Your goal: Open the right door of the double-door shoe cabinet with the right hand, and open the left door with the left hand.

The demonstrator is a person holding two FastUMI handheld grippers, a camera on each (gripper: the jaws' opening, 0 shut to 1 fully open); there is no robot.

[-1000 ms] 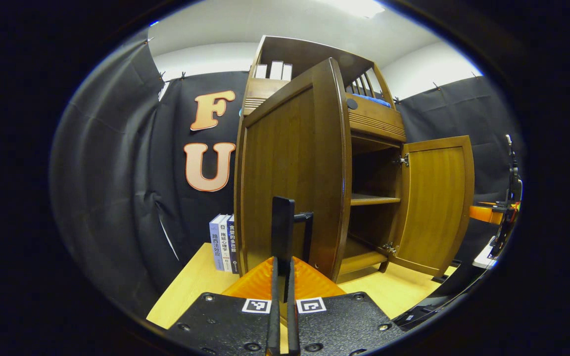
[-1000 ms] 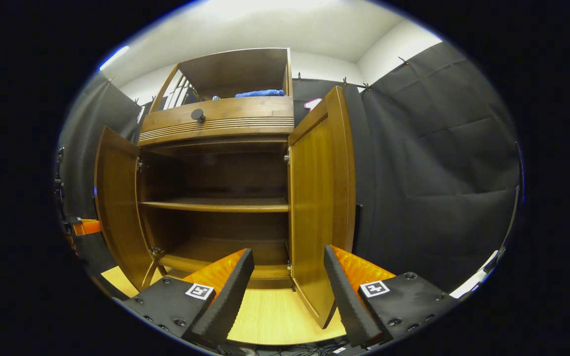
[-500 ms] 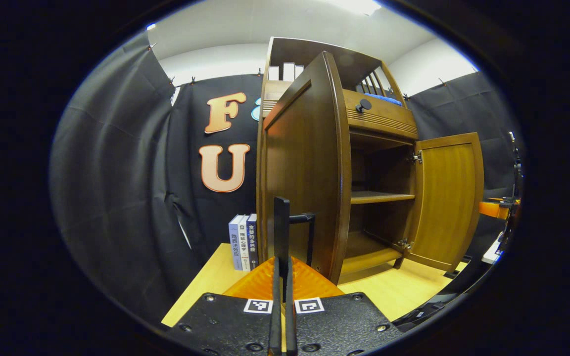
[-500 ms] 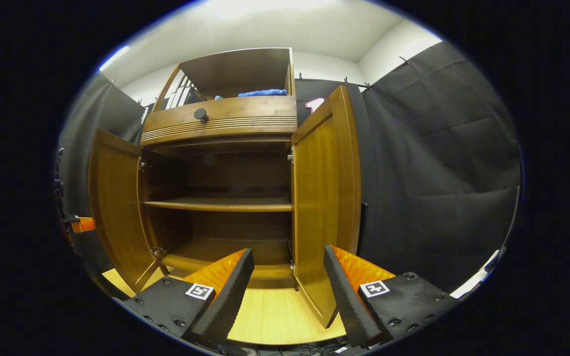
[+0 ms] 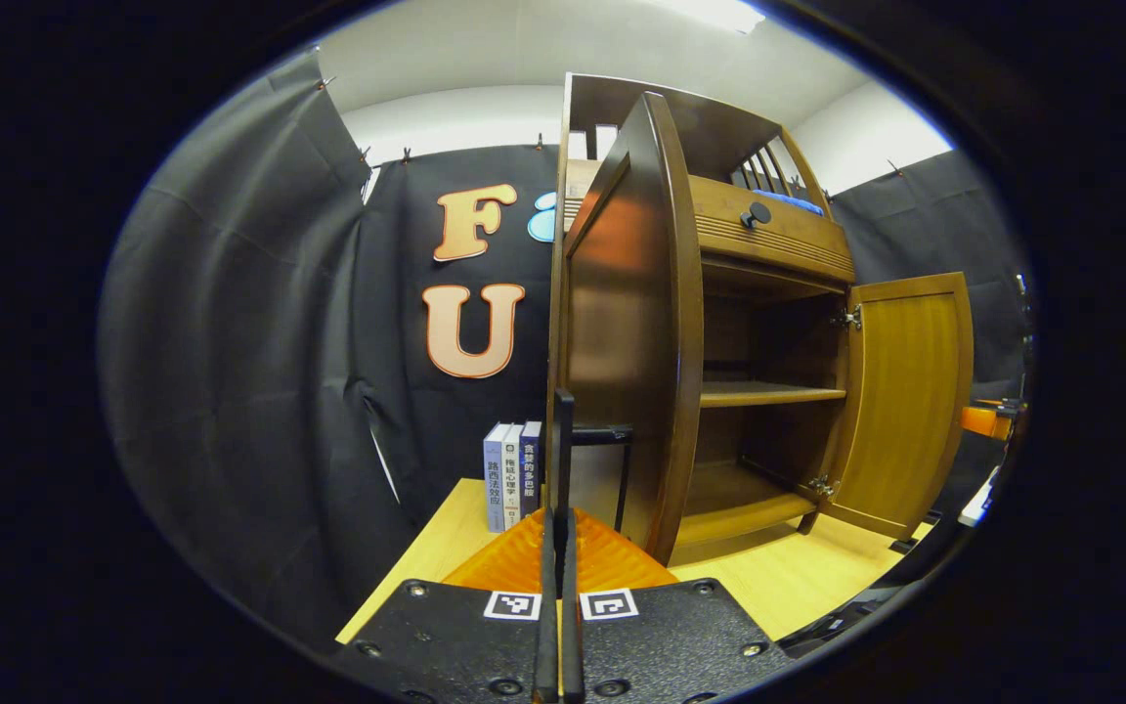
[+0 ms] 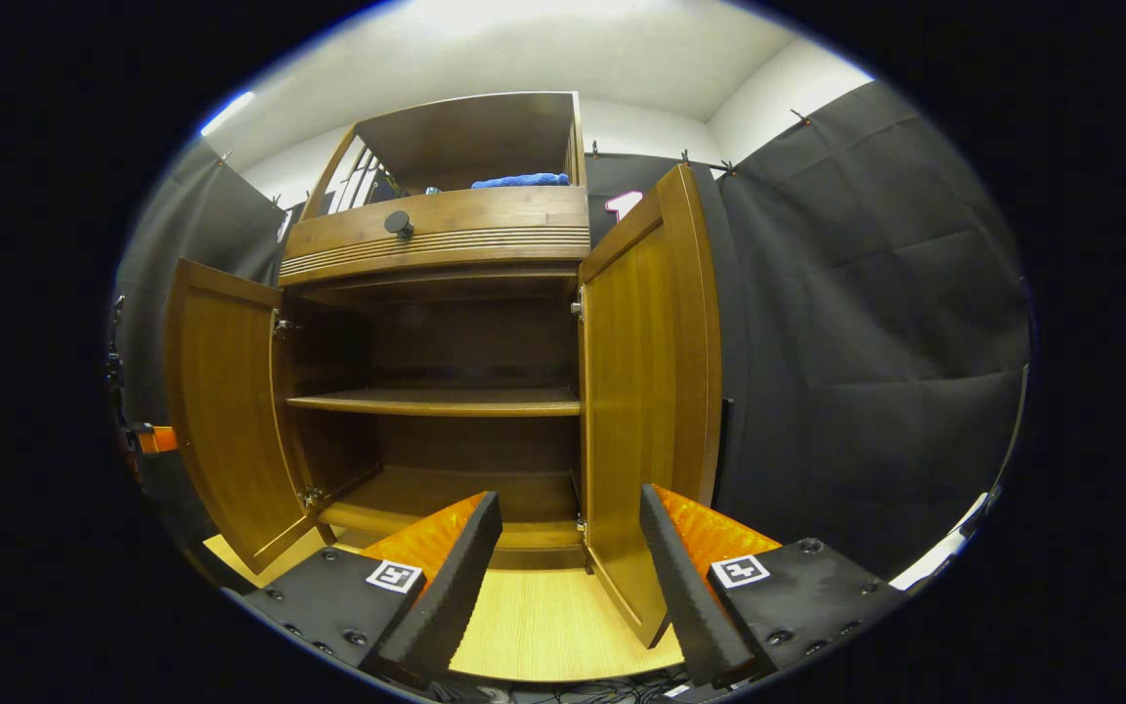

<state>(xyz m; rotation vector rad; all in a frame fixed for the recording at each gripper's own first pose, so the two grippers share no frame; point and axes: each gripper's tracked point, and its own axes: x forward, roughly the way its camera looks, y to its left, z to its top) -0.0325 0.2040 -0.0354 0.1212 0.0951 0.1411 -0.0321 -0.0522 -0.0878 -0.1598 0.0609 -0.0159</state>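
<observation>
- The shoe cabinet (image 6: 436, 244) stands on the light wooden table (image 6: 534, 626) with both doors swung wide, so its middle shelf (image 6: 436, 401) and floor lie bare to view.
- The right door (image 6: 646, 391) rises just ahead of the right gripper (image 6: 568, 577), slightly toward its right finger; the jaws stand well apart and touch nothing.
- By my judgement that half of the task is done: the right door is past square to the cabinet front and the gripper is clear of it.
- The left door (image 5: 627, 323) stands directly ahead of the left gripper (image 5: 560, 548), nearly edge-on to it.
- The left jaws are pressed together; the door's dark handle (image 5: 602, 435) sits just beyond the tips, and I cannot tell whether they pinch it.
- In the right gripper view, the left door (image 6: 221, 411) hangs far open off to the left of the jaws.
- What seems left is only letting go of the handle and drawing the left gripper back.
- Some books (image 5: 512, 474) stand beside the cabinet, left of the left jaws.
</observation>
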